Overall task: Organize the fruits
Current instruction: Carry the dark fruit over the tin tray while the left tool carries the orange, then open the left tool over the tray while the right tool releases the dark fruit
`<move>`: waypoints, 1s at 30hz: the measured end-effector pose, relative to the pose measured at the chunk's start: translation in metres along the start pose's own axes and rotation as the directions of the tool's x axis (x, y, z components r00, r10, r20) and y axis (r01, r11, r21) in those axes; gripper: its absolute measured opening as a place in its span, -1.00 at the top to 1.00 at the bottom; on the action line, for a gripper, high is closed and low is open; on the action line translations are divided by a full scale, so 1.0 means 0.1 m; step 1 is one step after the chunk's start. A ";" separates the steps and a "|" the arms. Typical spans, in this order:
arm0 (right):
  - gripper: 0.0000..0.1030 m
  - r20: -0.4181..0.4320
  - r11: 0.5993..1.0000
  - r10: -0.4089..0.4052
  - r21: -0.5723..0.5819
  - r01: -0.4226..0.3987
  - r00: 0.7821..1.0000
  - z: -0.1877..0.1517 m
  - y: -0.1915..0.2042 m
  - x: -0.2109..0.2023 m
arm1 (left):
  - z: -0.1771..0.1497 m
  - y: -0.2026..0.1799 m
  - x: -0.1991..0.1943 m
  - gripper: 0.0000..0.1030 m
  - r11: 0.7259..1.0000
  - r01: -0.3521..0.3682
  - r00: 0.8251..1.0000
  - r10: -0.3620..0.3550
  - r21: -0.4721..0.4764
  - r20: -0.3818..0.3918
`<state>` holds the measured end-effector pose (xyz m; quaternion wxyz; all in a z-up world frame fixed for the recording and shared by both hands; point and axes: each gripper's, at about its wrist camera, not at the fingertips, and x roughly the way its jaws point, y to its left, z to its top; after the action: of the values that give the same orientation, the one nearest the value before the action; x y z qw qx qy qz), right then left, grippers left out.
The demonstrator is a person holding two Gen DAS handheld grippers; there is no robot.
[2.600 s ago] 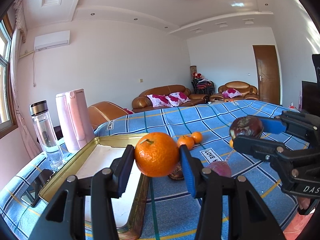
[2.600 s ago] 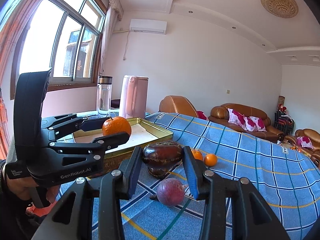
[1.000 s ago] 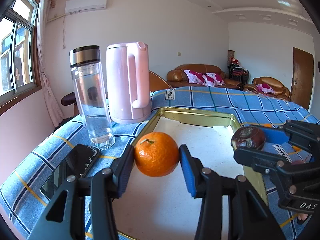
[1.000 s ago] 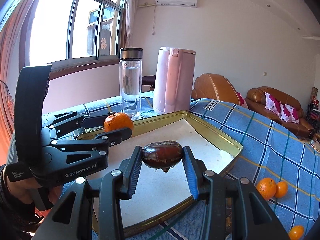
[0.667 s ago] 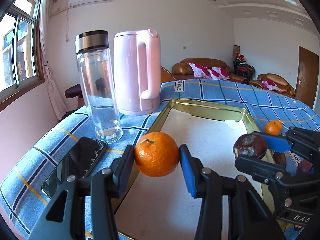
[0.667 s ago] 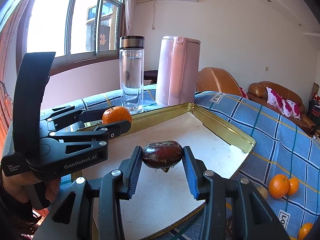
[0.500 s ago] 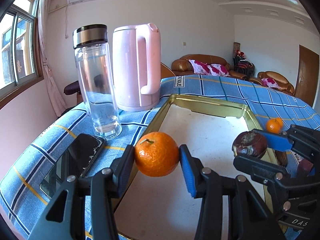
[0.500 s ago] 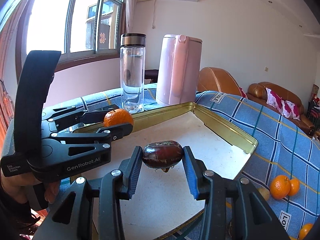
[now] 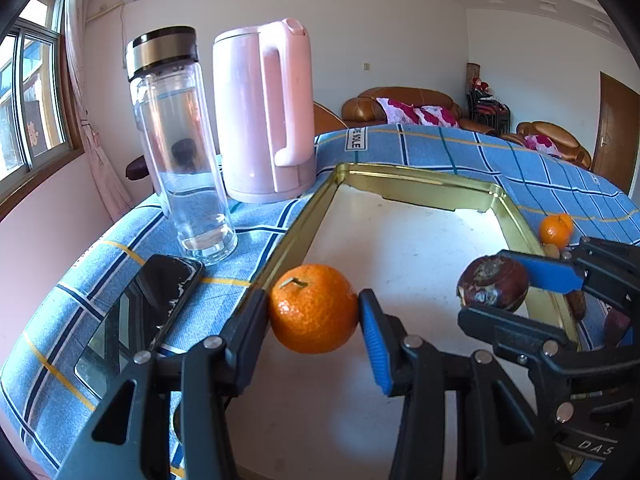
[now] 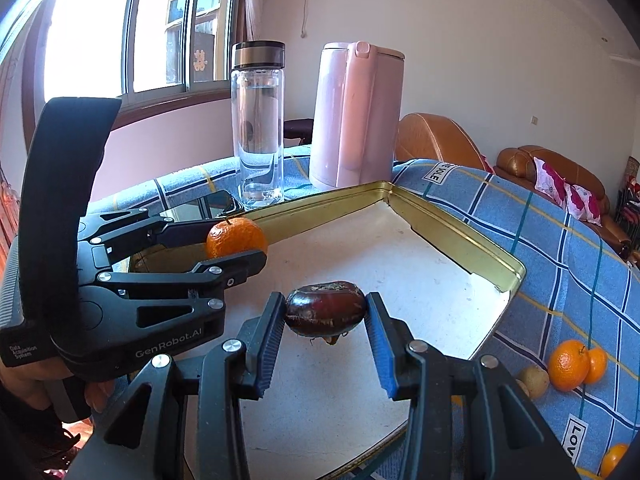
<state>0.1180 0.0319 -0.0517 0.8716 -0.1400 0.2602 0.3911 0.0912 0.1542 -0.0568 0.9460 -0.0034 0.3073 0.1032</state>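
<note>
Far left on the blue checked surface (image 9: 460, 152): black phone (image 9: 136, 316) lying flat, then a clear glass bottle (image 9: 180, 144) and pink kettle (image 9: 264, 116) standing upright just beside the gold tray (image 9: 416, 184).

Left gripper (image 9: 314, 312) pinches an orange mandarin (image 9: 314, 308) across its middle, stem up, held above the near-left corner of the tray, right by the left rim. It looks clear of the tray floor, though contact is hard to rule out.

Mandarin should handle light, with soft skin that gives under the pads and a round shape that can roll once let go. Grip on the equator looks right; a harder squeeze would likely bruise it.

Right gripper (image 10: 325, 314) is clamped on a dark brown-purple fruit (image 10: 325, 308), roundish and somewhat flattened, glossy skin with a dry stub underneath. It hangs over the near middle of the tray. Rind looks firmer and smoother than the mandarin's, so slip is my guess at the main risk; side grip at its widest part seems secure.

Tray floor is white, no fruit resting in it yet.

Right of the tray, on the cloth: two loose mandarins (image 10: 568, 364) touching each other, a small yellowish fruit (image 10: 534, 380) just beside them, another orange one (image 10: 614, 458) at the frame edge.
</note>
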 end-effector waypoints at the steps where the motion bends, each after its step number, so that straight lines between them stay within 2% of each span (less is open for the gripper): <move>1: 0.16 -0.007 1.000 0.000 -0.001 0.000 1.000 0.00 0.00 0.01 | 0.00 0.00 0.01 0.08 1.000 0.000 1.000 0.000 0.001 -0.003; 25: 0.16 -0.120 1.000 -0.007 0.004 0.008 0.993 0.01 0.00 0.21 | 0.01 -0.02 0.12 0.07 1.000 0.024 0.998 -0.024 0.008 -0.058; 30: 0.13 -0.126 1.000 -0.014 0.005 0.014 0.992 0.01 0.00 0.23 | 0.00 -0.02 0.07 -0.03 1.000 0.010 0.999 -0.010 0.011 -0.033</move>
<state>0.1311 0.0455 -0.0639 0.8566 -0.1638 0.3148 0.3747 0.0970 0.1532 -0.0611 0.9413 -0.0013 0.3235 0.0967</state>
